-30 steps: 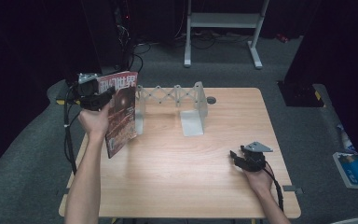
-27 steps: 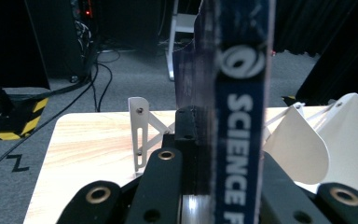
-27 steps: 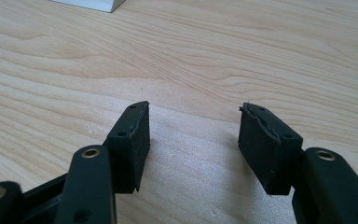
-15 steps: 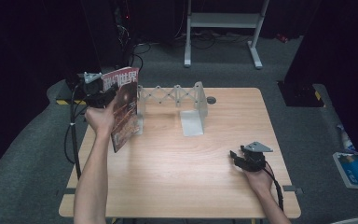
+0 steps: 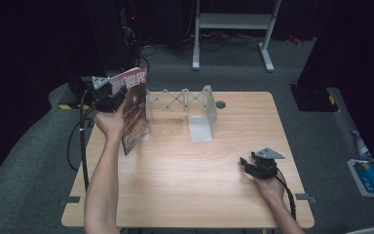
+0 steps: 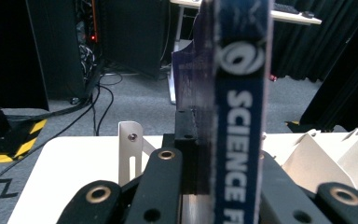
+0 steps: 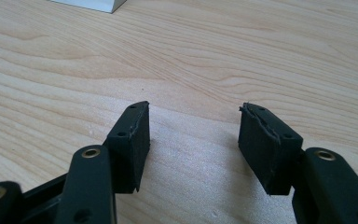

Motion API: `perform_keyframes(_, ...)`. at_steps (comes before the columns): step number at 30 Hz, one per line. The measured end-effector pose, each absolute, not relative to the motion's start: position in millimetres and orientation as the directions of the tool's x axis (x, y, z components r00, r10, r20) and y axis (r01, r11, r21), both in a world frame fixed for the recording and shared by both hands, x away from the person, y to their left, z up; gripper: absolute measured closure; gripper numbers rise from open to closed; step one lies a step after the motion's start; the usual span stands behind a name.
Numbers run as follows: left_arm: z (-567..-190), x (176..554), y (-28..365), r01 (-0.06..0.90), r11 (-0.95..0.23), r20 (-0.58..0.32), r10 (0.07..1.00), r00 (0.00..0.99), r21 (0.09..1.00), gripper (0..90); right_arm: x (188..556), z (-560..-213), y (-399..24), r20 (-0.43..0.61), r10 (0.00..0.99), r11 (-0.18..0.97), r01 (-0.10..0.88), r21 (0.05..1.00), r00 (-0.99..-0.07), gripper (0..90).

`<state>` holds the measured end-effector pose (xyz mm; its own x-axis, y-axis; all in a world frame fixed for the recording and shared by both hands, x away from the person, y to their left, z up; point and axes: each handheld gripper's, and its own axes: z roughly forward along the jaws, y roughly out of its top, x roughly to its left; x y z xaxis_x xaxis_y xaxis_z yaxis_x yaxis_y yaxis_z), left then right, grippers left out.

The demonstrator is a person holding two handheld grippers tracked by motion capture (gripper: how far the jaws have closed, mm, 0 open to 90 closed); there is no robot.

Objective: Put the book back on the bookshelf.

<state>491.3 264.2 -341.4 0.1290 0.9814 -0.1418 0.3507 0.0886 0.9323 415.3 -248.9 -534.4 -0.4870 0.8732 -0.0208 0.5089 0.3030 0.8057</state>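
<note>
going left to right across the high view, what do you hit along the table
left gripper → magazine held upright → white expanding rack → small dark disc on the table → right gripper, open, resting on the wooden table

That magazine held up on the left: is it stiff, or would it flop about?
The magazine is thin, so probably light and somewhat floppy. Pinched at its spine by the left gripper, it stands upright without drooping. Its glossy-looking cover may be slippery.

My left gripper (image 5: 108, 101) sits partly behind the magazine (image 5: 134, 109); in my left gripper view its spine (image 6: 240, 112) lettering is cut off at the bottom edge.
</note>
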Motion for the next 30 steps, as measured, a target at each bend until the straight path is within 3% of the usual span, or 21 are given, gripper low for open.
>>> perform_keyframes(16,-350.5,495.0,252.5,0.275,0.084,-0.128,0.980,0.149,0.958,83.8,415.1,-534.5,-248.6,-0.018,0.874,0.300,0.509,0.807,-0.486,43.3)
perform_keyframes(21,-353.4,494.2,254.8,0.315,0.082,-0.134,0.980,0.146,0.946,83.6,415.2,-534.7,-248.4,-0.017,0.873,0.300,0.509,0.807,-0.487,43.2)
perform_keyframes(30,-343.6,497.6,242.4,0.435,-0.038,-0.034,0.987,0.156,0.899,82.6,415.4,-534.9,-248.3,-0.020,0.871,0.303,0.504,0.808,-0.491,43.3)
